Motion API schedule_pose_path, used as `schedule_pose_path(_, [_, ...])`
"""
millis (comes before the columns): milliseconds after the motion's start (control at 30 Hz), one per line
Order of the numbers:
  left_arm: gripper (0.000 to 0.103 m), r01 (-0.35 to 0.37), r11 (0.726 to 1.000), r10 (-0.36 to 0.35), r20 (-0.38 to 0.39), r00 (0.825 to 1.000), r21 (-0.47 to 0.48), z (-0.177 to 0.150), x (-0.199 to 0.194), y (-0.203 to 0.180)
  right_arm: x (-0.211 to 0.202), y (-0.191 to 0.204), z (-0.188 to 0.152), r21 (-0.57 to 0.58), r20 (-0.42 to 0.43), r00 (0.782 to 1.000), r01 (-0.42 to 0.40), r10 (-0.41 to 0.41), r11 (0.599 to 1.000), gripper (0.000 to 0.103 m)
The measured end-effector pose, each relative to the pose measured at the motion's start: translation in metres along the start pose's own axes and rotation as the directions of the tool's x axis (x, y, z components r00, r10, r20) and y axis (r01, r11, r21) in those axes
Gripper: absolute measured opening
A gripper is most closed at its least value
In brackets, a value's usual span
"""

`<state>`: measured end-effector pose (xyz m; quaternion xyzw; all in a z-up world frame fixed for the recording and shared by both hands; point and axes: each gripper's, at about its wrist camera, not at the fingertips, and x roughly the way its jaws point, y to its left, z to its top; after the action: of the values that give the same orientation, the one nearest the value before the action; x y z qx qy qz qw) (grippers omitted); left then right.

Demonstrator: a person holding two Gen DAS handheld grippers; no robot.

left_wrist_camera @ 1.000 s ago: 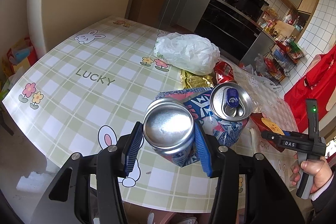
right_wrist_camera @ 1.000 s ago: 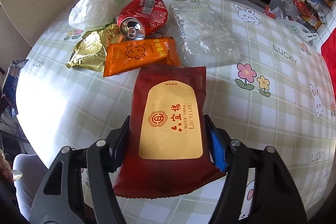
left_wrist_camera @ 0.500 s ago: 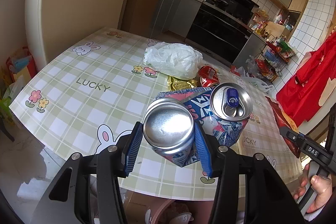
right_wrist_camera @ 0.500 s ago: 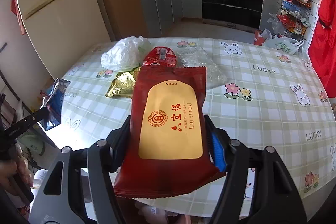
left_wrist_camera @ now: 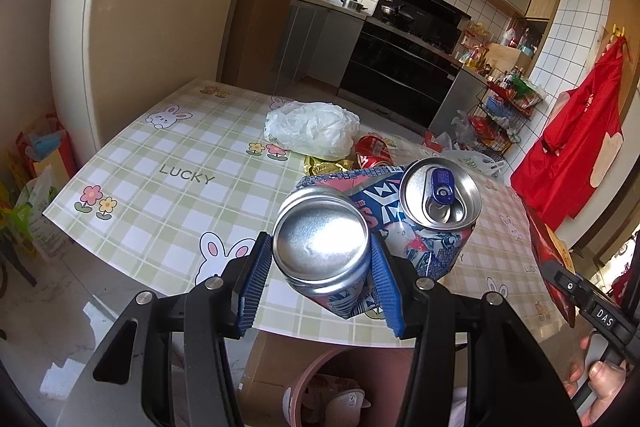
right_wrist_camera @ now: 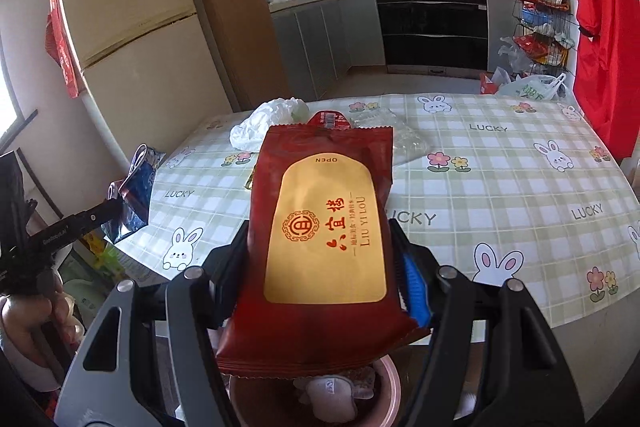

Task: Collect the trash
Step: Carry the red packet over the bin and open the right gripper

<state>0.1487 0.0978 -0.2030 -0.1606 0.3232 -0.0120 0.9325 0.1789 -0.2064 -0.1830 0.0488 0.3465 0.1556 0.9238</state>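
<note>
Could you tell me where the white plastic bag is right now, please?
The white plastic bag lies on the far side of the table, with the red can and gold wrapper beside it.

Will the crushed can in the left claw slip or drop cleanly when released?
The crushed can is bent double, so probably empty and light. Pinched by one end only, smooth metal may slip. It likely won't roll when dropped into the pink bin.

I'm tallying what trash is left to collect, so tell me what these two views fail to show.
- Right wrist view: the red wrapper in the right gripper covers the table behind it and most of the pink bin.
- Left wrist view: the crushed can in the left gripper hides most of the gold wrapper; the red can is too small to read.
</note>
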Motion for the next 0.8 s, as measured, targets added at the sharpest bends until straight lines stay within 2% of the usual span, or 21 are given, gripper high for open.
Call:
schedule_pose_path(300, [0.049,0.023,1.0,-0.023,0.033,0.999,0.0,-0.02,-0.04,0.002,-0.032,0.023,-0.03,-0.029,0.008,1.0,-0.014,0.014,0.999,0.066])
schedule_pose_path(633, [0.049,0.048,0.999,-0.048,0.094,0.994,0.007,-0.022,-0.074,-0.007,-0.065,0.043,-0.039,-0.087,0.056,0.998,-0.029,0.034,0.996,0.066])
schedule_pose_path(800, [0.049,0.051,0.999,-0.052,0.101,0.994,0.011,-0.021,-0.077,-0.008,-0.066,0.047,-0.044,-0.101,0.045,0.998,-0.04,0.044,0.994,0.066])
